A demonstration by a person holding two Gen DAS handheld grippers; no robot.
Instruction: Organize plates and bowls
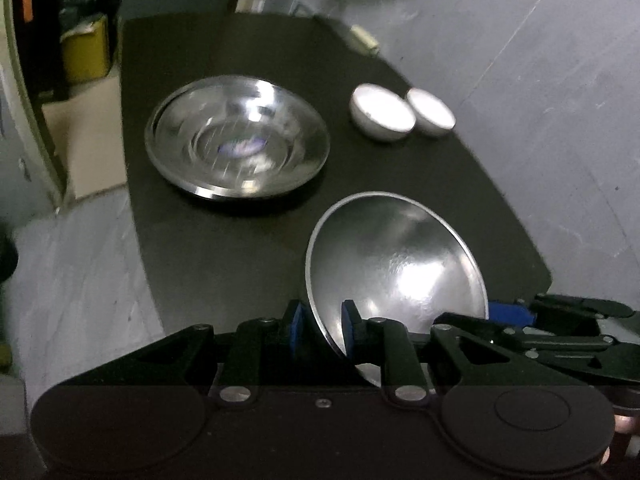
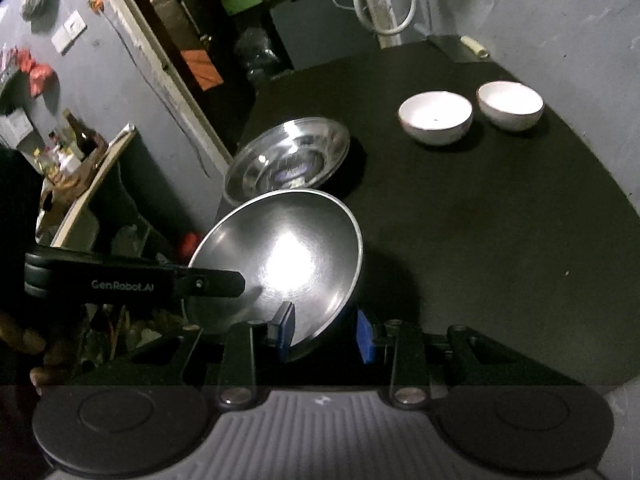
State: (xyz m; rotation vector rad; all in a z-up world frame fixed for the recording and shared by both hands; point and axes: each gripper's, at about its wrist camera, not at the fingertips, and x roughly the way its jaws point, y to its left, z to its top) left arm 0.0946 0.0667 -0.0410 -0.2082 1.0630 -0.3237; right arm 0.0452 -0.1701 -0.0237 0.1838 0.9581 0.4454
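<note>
left wrist view: a tilted steel plate (image 1: 400,264) hangs over the black bench (image 1: 240,60), near a stack of steel plates (image 1: 238,136) and two white bowls (image 1: 382,114); grey walls behind. left tool (image 1: 320,322) and right tool (image 2: 326,330) both clamp its rim.

Dim room, grey walls (image 2: 560,12). Black tabletop (image 2: 500,240) against wall. White hose (image 2: 400,16) looped behind it. Dark doorway (image 2: 168,20) at left; wall switches (image 2: 69,31); cluttered shelf with bottles (image 2: 76,140); yellow box (image 1: 86,50).
</note>
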